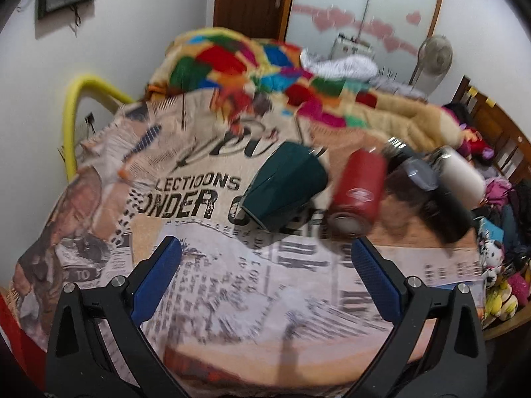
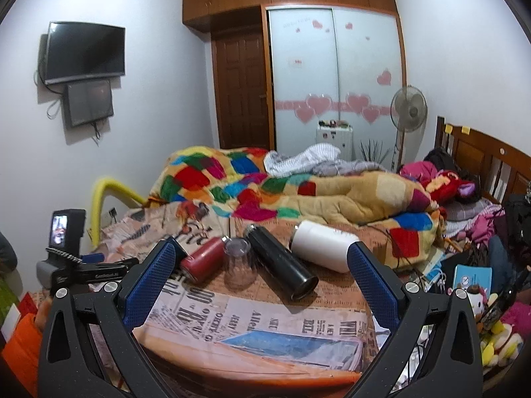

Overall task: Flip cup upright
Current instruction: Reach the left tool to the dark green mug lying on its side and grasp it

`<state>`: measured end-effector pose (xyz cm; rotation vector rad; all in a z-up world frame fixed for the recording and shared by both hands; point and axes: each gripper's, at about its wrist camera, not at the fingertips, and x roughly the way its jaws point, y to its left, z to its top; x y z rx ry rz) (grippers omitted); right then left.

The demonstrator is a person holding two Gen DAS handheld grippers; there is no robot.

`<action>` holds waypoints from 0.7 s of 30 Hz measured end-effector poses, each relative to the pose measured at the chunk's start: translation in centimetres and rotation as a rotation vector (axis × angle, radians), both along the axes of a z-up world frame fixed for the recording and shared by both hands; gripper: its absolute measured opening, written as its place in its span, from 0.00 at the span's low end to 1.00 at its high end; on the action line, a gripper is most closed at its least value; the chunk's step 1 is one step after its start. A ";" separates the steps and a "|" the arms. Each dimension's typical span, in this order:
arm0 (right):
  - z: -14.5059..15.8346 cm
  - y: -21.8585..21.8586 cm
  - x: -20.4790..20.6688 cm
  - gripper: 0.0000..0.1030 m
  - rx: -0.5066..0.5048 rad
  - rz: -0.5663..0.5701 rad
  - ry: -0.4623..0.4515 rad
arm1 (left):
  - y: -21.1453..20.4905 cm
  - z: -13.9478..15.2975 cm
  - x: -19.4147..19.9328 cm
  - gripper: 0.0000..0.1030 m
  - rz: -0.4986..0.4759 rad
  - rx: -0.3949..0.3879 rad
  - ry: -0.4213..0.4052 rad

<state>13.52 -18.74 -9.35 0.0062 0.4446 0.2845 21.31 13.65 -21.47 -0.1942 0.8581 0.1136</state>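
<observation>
Your left gripper (image 1: pixel 264 260) has its jaws wide apart and empty, low in the frame, aimed at the dark green mug (image 1: pixel 285 187) lying on its side just above centre on the newsprint-patterned cloth (image 1: pixel 232 282). The mug's mouth faces down-left toward you and its base points up-right; I cannot make out a handle clearly through the blur. Just to its right lies the red flask (image 1: pixel 358 195), close enough that an outer finger could knock it.

Your right gripper (image 2: pixel 262 267) is also spread open and holds nothing. From its view, the red flask, a clear tumbler (image 2: pixel 239 263) standing mouth-down, a black flask (image 2: pixel 282 262) and a white flask (image 2: pixel 323 245) lie across the middle of the frame; the green mug is hidden there behind the left finger.

If the green mug is your cup, bring the left gripper in from the lower left, away from the red flask. Straddle the body near the rim, close firmly on the wall, then lift slightly before rotating so the rim does not drag the cloth. Set the base flat and release only when it stands steady; the soft bedding beneath may let it tip.
</observation>
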 end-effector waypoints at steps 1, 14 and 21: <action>-0.4 0.1 0.3 1.00 -0.006 -0.003 0.012 | 0.1 -0.8 0.9 1.00 -0.013 0.006 0.015; -4.4 1.3 5.1 1.00 -0.057 -0.024 0.141 | 0.5 -5.2 8.7 0.84 -0.152 0.033 0.087; -5.3 2.0 6.1 1.00 -0.075 -0.020 0.170 | 0.2 -5.9 10.5 0.66 -0.174 0.021 0.080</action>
